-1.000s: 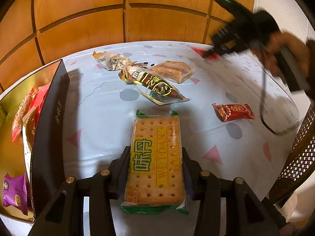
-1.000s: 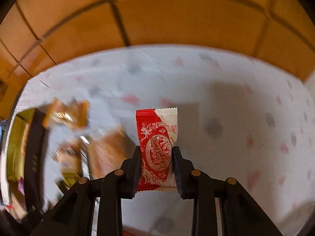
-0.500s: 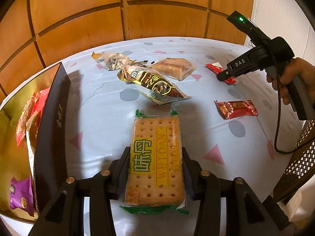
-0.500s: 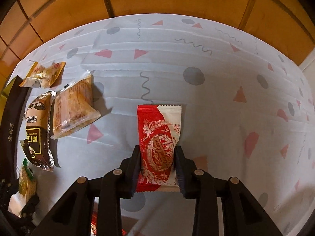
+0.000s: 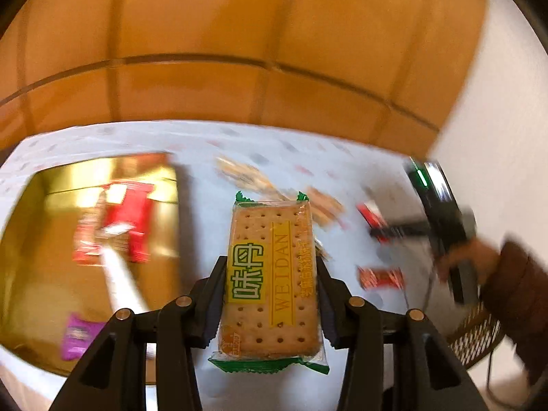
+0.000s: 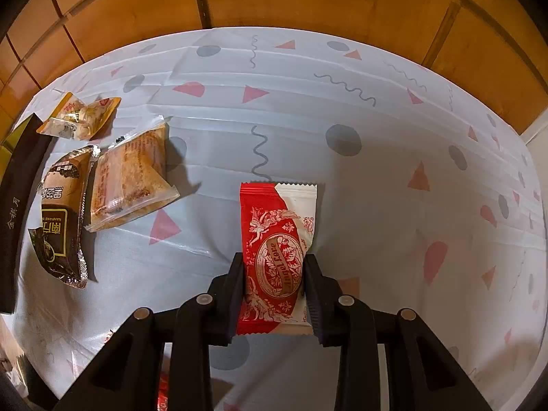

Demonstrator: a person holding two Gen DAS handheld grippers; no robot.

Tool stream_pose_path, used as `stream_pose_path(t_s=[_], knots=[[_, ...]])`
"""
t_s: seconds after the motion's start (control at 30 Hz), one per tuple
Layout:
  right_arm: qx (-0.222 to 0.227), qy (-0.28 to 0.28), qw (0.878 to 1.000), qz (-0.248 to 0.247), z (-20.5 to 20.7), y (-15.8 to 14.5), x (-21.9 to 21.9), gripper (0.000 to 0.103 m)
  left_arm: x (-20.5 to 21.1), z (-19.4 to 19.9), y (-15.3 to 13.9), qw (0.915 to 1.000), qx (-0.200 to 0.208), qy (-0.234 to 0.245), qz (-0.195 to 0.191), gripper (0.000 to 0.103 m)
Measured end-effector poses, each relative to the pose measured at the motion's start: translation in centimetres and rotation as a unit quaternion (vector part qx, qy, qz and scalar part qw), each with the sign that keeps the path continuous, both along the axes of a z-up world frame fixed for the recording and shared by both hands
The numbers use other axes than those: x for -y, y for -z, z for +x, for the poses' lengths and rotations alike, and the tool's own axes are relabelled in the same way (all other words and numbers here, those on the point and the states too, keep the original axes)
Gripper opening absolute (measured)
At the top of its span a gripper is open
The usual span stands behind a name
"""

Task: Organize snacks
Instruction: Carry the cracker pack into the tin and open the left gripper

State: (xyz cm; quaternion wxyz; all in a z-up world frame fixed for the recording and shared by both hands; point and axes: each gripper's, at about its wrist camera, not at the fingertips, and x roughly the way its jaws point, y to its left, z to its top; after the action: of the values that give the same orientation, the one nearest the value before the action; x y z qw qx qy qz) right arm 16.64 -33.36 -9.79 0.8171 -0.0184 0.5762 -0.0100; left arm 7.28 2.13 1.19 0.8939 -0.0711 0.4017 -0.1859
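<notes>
Left gripper (image 5: 270, 294): jaws pinching a cracker packet (image 5: 272, 275) by its long sides, packet sticking out ahead, lifted off the table. View blurred. Gold box (image 5: 51, 205) lies ahead and to the left, open, a red packet (image 5: 128, 227) and a purple one (image 5: 80, 334) inside.

Right gripper (image 6: 274, 291): jaws clamped on a red-and-white candy packet (image 6: 277, 257), held above the tablecloth (image 6: 376, 188). To its left lie three loose snacks: a brown packet (image 6: 61, 219), a clear-wrapped pastry (image 6: 132, 181), a small orange packet (image 6: 80, 116). Box wall just beyond them.

Step, as judged: carry phase, both loads bound for the box. Next: bring the cracker packet over the opening, lower, spread jaws. Candy to follow leftward, clearing the loose snacks.
</notes>
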Motion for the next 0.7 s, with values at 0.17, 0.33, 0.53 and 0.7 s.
stream_pose_path(t_s=[0.17, 0.33, 0.53, 0.7], knots=[[0.001, -0.008, 1.0, -0.012, 0.1, -0.1, 0.0, 0.034, -7.6, 2.8, 0.5, 0.9887, -0.037, -0.143, 0.028, 0.047], [0.001, -0.015, 1.0, -0.017, 0.0, -0.2, -0.3, 0.034, -14.0, 4.1, 2.6, 0.9644, -0.086, -0.249, 0.013, 0.047], [0.003, -0.013, 1.0, -0.016, -0.1, -0.3, -0.3, 0.034, -16.9, 5.2, 4.9, 0.9483, -0.121, -0.293, -0.018, 0.047], [0.003, -0.014, 1.0, -0.018, -0.1, -0.1, -0.3, 0.034, -17.4, 6.0, 6.8, 0.9389, -0.154, -0.306, -0.035, 0.047]])
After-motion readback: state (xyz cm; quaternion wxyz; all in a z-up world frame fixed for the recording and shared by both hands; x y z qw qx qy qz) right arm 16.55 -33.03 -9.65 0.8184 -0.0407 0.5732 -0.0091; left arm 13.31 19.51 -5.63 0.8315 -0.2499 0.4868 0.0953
